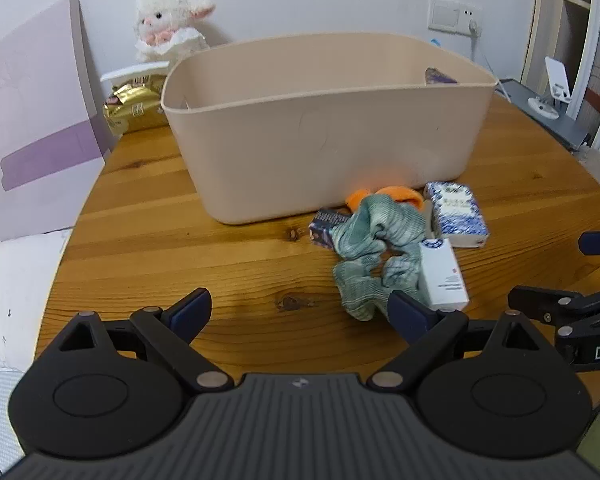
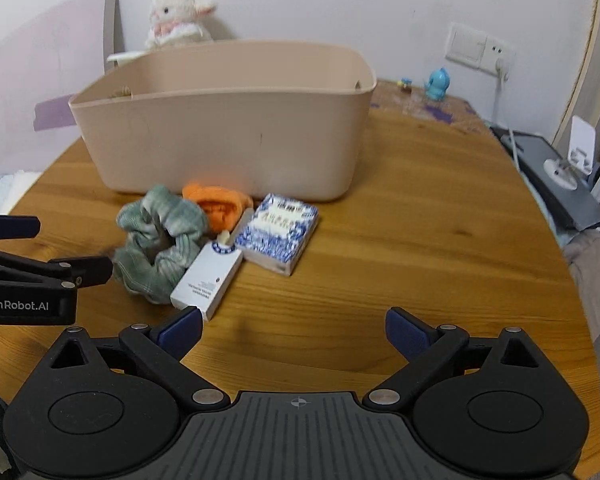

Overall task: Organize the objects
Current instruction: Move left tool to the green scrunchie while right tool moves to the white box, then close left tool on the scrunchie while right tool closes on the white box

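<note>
A beige plastic bin [image 1: 324,128] [image 2: 228,128] stands on the round wooden table [image 1: 180,256]. In front of it lies a small heap: a green scrunchie [image 1: 374,252] [image 2: 160,248], an orange scrunchie [image 1: 400,196] [image 2: 218,204], a blue-patterned tissue pack [image 1: 458,214] [image 2: 278,232], a white box [image 1: 444,274] [image 2: 206,280] and a small purple carton [image 1: 326,228]. My left gripper [image 1: 300,314] is open, its right finger by the green scrunchie. My right gripper [image 2: 294,330] is open over bare wood, right of the white box.
A white plush lamb [image 1: 170,24] and a gold packet [image 1: 134,110] sit behind the bin at the left. A blue toy figure [image 2: 438,84] stands at the table's far right by a wall socket [image 2: 480,46]. A bed [image 1: 4,300] lies left of the table.
</note>
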The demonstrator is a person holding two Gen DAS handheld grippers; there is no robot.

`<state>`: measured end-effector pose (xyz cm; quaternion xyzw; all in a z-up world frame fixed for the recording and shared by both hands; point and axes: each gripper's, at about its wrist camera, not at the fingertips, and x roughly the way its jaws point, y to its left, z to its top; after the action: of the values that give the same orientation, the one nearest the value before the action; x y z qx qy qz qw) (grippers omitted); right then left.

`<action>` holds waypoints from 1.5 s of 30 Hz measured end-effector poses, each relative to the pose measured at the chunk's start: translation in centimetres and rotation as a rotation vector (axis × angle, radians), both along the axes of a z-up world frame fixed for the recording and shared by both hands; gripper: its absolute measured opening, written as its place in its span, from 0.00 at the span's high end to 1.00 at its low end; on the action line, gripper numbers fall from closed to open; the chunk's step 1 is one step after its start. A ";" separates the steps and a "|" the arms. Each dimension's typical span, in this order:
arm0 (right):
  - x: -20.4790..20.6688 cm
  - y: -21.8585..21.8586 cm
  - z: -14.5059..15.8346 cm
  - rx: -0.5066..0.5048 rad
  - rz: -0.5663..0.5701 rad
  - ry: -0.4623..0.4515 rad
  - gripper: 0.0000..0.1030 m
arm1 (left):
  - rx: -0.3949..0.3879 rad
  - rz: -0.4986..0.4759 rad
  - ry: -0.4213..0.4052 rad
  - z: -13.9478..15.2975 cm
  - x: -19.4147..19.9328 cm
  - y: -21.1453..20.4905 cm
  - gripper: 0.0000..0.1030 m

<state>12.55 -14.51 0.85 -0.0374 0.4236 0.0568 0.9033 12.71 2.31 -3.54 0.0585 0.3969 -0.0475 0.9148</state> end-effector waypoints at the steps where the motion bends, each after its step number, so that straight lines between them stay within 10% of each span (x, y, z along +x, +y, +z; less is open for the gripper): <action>1: 0.2 0.2 -0.3 0.001 0.002 0.008 0.03 | -0.005 0.000 0.005 -0.3 0.3 0.1 0.07; 25: 4.3 3.9 -3.4 0.061 0.065 0.066 0.03 | -0.085 -0.024 0.029 -2.7 4.5 1.0 0.09; 29: 4.3 4.6 -3.5 0.047 0.073 0.053 0.05 | -0.088 -0.034 0.049 -2.9 4.6 1.4 0.27; 38: 3.1 4.3 -2.8 0.025 0.056 0.025 0.53 | -0.129 -0.136 0.061 -2.7 4.2 0.7 0.76; 45: 1.6 3.2 -2.5 0.031 0.059 0.030 0.73 | -0.139 -0.079 0.062 -2.6 3.4 0.7 0.85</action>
<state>14.16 -11.26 -1.62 -0.0352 0.4348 0.0904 0.8953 16.14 3.05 -6.16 0.0088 0.4183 -0.1127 0.9013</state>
